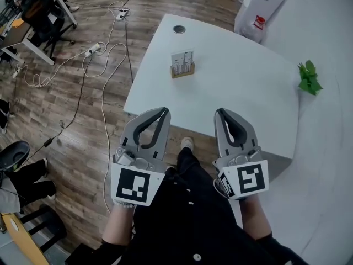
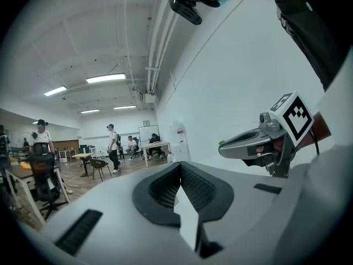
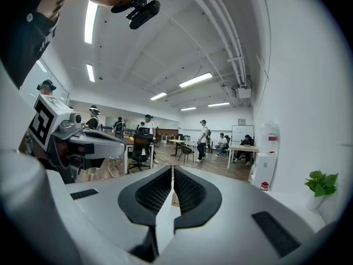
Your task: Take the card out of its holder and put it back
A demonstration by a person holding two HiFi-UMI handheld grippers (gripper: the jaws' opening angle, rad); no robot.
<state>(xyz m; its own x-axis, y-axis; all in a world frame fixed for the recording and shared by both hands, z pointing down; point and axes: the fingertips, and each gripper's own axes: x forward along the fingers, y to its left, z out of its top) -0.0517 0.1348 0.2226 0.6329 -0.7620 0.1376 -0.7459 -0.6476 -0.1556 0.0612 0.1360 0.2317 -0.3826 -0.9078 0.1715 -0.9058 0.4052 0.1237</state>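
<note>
Holds left hand-held gripper (image 1: 165,111) and right hand-held gripper (image 1: 219,112) clenched on nothing, short of the worktop (image 1: 237,93), likely poised to start. Finds the card (image 1: 182,61) upright in its wooden holder (image 1: 182,71), well ahead.

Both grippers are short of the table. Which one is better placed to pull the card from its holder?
Left, narrowly. In the head view the left gripper sits nearer the card than the right gripper. Both are shut, empty and short of the table, so either must open first.

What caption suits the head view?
Left gripper and right gripper, both shut, held before a table where the card stands in its holder.
</note>
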